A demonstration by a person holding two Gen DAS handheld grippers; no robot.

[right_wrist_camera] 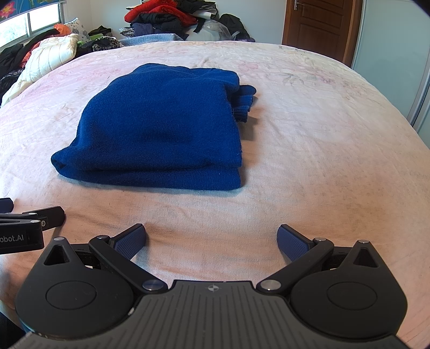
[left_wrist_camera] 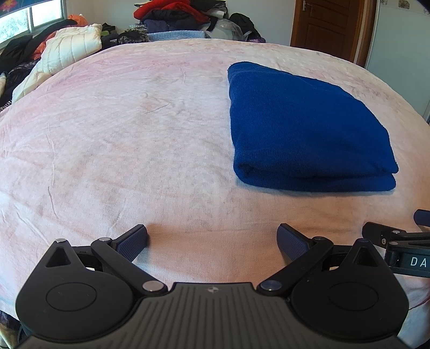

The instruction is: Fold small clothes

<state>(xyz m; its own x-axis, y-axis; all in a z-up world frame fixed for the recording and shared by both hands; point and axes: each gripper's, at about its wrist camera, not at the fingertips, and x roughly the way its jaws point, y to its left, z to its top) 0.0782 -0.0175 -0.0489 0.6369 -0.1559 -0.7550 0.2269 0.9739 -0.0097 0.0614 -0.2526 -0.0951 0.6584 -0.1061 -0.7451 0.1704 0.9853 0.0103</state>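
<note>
A blue knit garment [left_wrist_camera: 303,126] lies folded in a thick rectangle on the pale pink bed sheet [left_wrist_camera: 134,134]. It also shows in the right wrist view [right_wrist_camera: 161,128], with ribbed cuffs sticking out at its far right side. My left gripper [left_wrist_camera: 212,239] is open and empty, low over the sheet, near and left of the garment. My right gripper [right_wrist_camera: 211,239] is open and empty, just in front of the garment's near edge. Each gripper shows at the edge of the other's view: the right one [left_wrist_camera: 397,241], the left one [right_wrist_camera: 27,222].
A pile of mixed clothes [left_wrist_camera: 177,18] sits at the far end of the bed. A cream quilted jacket [left_wrist_camera: 72,45] and dark clothes lie at the far left below a window. A wooden door [left_wrist_camera: 330,24] stands at the back right.
</note>
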